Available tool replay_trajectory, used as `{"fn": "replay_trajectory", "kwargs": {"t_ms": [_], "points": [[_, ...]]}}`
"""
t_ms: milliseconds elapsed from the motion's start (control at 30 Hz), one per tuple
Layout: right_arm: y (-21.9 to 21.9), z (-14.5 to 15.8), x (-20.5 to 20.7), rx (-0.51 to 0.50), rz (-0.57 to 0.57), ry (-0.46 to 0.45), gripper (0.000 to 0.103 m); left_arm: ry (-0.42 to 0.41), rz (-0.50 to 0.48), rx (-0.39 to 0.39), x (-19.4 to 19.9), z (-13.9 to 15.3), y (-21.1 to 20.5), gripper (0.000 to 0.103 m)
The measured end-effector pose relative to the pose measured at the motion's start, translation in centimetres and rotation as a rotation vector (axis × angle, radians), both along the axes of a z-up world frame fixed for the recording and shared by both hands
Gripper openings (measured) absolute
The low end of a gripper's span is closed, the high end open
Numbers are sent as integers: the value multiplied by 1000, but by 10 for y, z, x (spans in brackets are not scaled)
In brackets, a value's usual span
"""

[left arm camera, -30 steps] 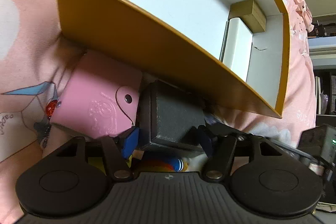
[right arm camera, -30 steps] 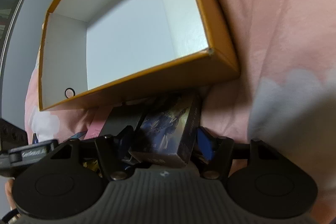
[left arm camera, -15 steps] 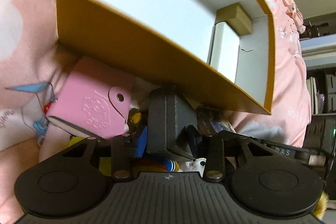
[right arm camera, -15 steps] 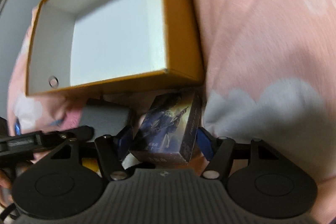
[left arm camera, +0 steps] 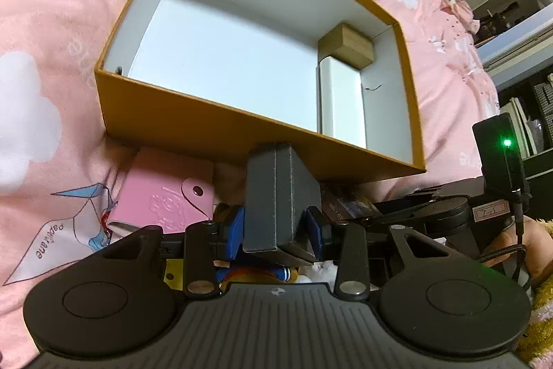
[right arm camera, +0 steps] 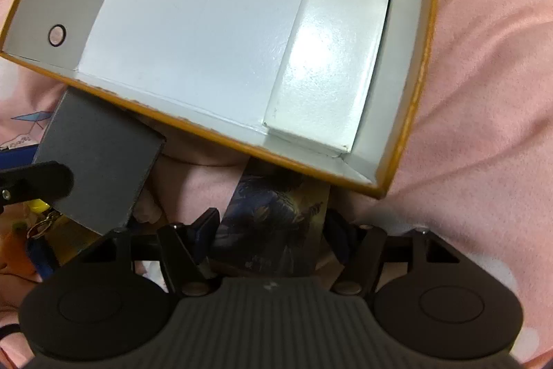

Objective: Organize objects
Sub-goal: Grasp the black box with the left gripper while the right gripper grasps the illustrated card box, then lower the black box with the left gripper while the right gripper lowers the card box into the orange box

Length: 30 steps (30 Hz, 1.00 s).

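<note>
My left gripper [left arm camera: 274, 227] is shut on a dark grey box [left arm camera: 278, 196], held just in front of the near wall of an orange storage box [left arm camera: 214, 130]. The grey box also shows in the right wrist view [right arm camera: 100, 158]. My right gripper [right arm camera: 273, 227] is shut on a blue illustrated card box [right arm camera: 276, 217], raised at the near rim of the orange storage box [right arm camera: 411, 113]. Inside the storage box lie a white box [right arm camera: 331, 64] and a tan box [left arm camera: 347, 45] along its right side.
A pink snap-button case [left arm camera: 166, 192] lies on the pink bedding [left arm camera: 52, 6] left of the grey box. Small toys and keys sit under the grippers [right arm camera: 38, 223]. A black device with a green light [left arm camera: 501, 154] and shelves stand at the right.
Both grippers have risen with their boxes. The storage box interior now shows more fully from above, and the right gripper has moved toward its right end.
</note>
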State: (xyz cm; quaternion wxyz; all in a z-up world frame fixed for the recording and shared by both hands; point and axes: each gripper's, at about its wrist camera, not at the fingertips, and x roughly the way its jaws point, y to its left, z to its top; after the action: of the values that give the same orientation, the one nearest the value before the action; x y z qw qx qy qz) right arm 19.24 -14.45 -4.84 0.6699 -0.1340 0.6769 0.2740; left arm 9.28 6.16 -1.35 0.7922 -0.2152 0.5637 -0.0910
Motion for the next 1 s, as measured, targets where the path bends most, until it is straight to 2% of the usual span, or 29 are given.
{"fn": "replay_trajectory", "kwargs": {"t_ms": [267,500,600,633,800,933,1000], "points": [[-29,42,-16,95,-55,-41,62,-69,-30,-20,-13,23,2,44],[-50,90,-36,201,-80,-102,61,-125,-46,12,-19,43,-2,44],[-84,120,-44,252,-78,-152,61,-156,-56,23,-22,53,-4,44],[-68,124,-42,265,-77,-175,61,-165,-59,26,-22,55,-5,44],[-60,163,-41,336,-82,-272,61,-221,-68,33,-18,72,-4,44],[-43,174,-31,379,-107,-346,61,-264,-40,48,-8,83,7,44],[-40,170,-21,393,-123,-351,61,-268,-20,54,2,85,14,44]]}}
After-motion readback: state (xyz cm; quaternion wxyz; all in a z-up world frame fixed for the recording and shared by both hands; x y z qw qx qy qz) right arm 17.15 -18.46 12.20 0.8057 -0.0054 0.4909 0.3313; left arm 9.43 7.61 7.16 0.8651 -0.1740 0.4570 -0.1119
